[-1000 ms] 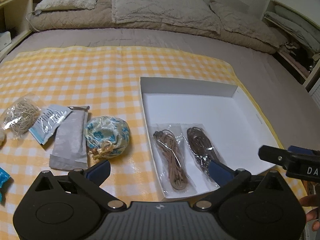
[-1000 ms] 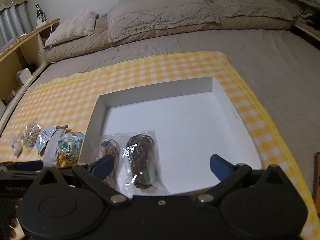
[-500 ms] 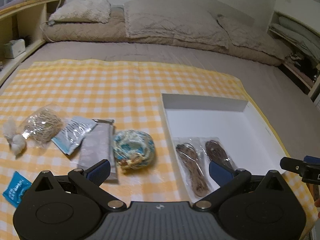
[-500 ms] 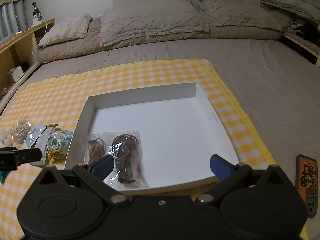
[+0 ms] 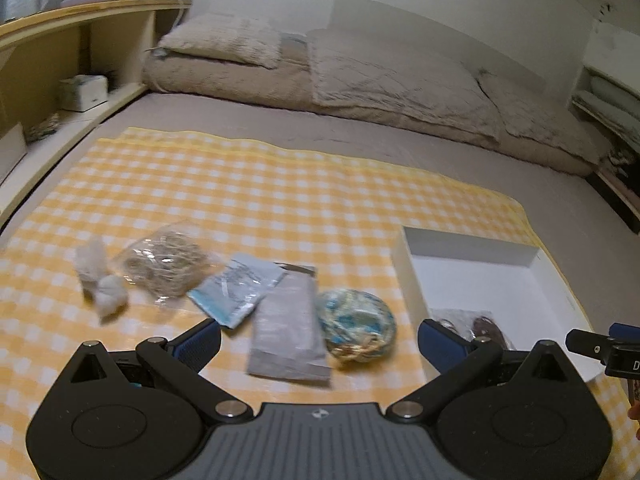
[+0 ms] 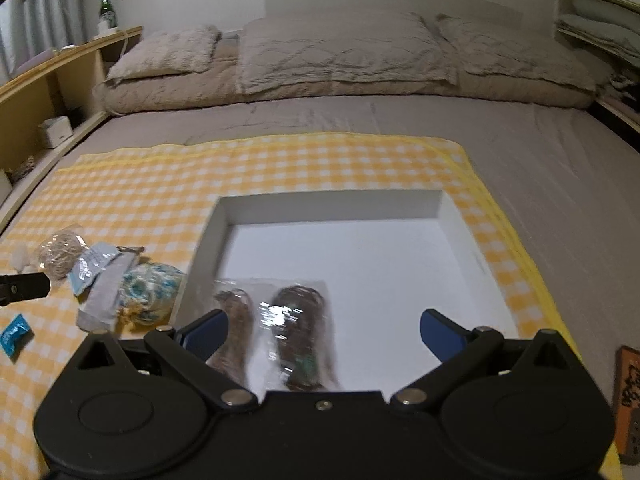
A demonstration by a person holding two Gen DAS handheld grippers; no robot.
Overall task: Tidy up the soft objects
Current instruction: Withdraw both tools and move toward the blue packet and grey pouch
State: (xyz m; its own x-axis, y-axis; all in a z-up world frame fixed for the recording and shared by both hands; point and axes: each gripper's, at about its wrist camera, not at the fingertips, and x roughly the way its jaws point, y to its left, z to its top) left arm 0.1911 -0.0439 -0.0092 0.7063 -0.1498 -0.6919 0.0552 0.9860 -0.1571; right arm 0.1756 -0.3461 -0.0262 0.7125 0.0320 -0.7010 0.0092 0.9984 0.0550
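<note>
The soft things are lying in two groups on the checked cloth. Two bagged cords, a tan cord and a dark cord, are sitting side by side in the near left corner of the white box; the rest of the box floor is showing bare. Just left of the box, the pouch with the blue floral print is resting on the cloth, touching the grey packet. A pale blue packet is overlapping that packet's far left corner, and further left a bag of twine and a white tuft are lying close together. A small blue sachet is sitting apart, nearer to you on the left.

You are holding your left gripper above the grey packet and pouch, its fingers spread wide and gripping nothing. You are holding your right gripper over the box's near edge, above the cords, its fingers likewise wide apart and empty.

Beyond the cloth, the bed is stretching away to pillows, with a shelf along the left.
</note>
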